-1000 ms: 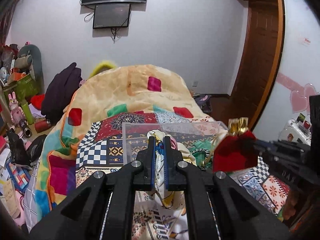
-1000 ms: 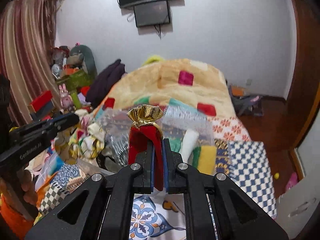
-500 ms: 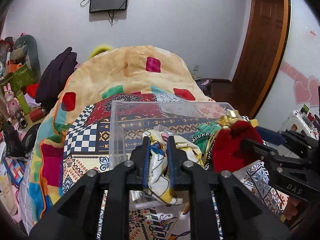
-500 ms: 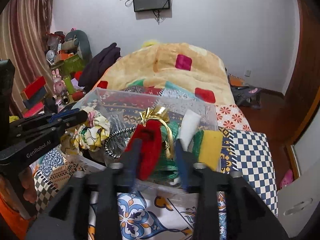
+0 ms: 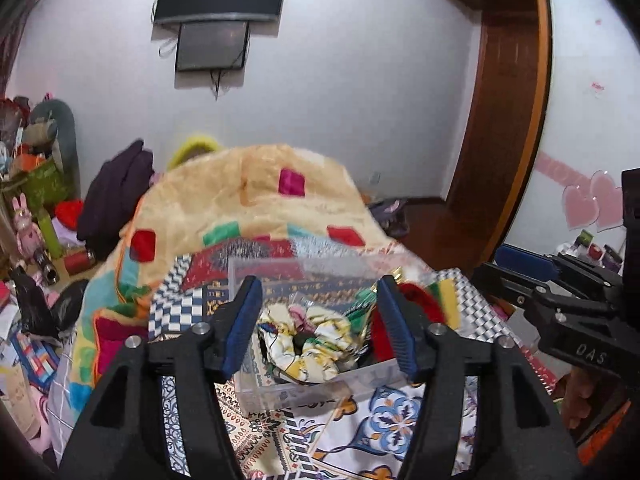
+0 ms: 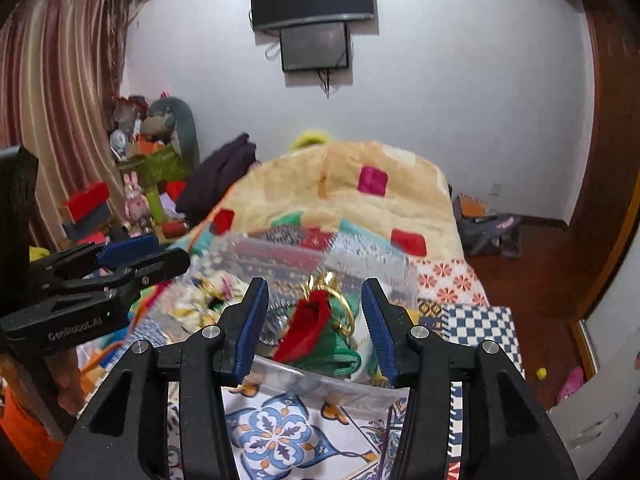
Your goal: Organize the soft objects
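A clear plastic box [image 5: 304,390] sits on the patterned bedspread and holds several soft things. A floral white and yellow cloth [image 5: 316,340] lies in it, just beyond my open left gripper [image 5: 320,324]. A red pouch with a gold top [image 6: 310,322] lies in the box [image 6: 320,382] on green fabric [image 6: 336,354], between the fingers of my open right gripper [image 6: 316,328]. The red pouch [image 5: 416,306] also shows in the left wrist view. Both grippers are empty. Each gripper shows in the other's view, the right one [image 5: 560,304] and the left one [image 6: 100,272].
A large cream quilt [image 5: 256,196] with coloured squares is heaped on the bed behind the box. Toys and boxes [image 6: 132,184] crowd the left side. A dark garment [image 5: 116,196] lies by the quilt. A wooden door [image 5: 504,128] stands at the right.
Both grippers have opened. The left let go of the floral cloth and the right let go of the red pouch; both now lie in the clear box. Both grippers drew back a little.
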